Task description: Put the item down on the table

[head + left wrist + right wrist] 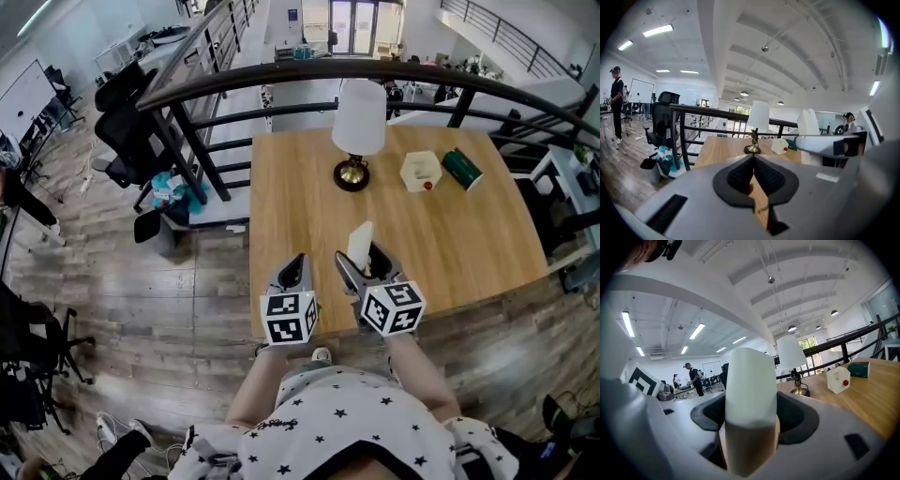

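A tall cream-white block stands upright between the jaws of my right gripper, which is shut on it just above the wooden table, near its front edge. In the right gripper view the block fills the middle, with a dark pad on either side of it. Whether its base touches the table is hidden. My left gripper hovers beside it at the left, shut with nothing held; its pads meet at the tips. The left gripper view shows the block at the right.
A white-shaded lamp on a brass base stands at the table's far middle. To its right lie a white box with a red dot and a green box. A black railing runs behind the table. Office chairs stand left.
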The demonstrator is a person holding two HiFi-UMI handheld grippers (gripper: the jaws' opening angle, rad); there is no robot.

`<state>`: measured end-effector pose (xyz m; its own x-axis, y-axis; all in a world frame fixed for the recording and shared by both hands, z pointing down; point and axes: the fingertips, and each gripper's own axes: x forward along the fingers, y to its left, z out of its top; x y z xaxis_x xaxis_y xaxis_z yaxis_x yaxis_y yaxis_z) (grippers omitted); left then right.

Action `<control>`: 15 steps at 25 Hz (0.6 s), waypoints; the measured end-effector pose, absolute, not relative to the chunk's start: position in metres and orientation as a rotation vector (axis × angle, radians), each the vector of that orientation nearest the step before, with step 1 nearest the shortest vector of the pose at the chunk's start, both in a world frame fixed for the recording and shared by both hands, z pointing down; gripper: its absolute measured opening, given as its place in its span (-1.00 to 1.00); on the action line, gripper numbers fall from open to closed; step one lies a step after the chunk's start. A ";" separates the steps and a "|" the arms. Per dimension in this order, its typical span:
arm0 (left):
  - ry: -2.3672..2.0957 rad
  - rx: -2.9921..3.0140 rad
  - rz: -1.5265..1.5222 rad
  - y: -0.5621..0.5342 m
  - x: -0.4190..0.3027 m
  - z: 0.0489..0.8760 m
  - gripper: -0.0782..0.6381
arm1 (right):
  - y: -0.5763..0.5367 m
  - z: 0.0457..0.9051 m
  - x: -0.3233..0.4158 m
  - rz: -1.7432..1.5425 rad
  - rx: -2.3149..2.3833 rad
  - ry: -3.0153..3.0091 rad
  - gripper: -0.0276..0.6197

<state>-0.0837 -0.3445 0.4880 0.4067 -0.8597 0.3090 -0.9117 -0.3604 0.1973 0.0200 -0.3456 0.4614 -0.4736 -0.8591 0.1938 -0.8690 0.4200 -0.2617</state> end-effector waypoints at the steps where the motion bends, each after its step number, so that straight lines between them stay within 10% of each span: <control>1: -1.526 2.328 0.220 -0.348 -0.084 0.492 -0.75 | -0.350 0.467 0.019 0.516 1.589 -2.610 0.01; 15: -1.526 2.207 0.253 -0.400 -0.081 0.543 -0.75 | -0.412 0.568 0.029 0.633 1.397 -2.398 0.01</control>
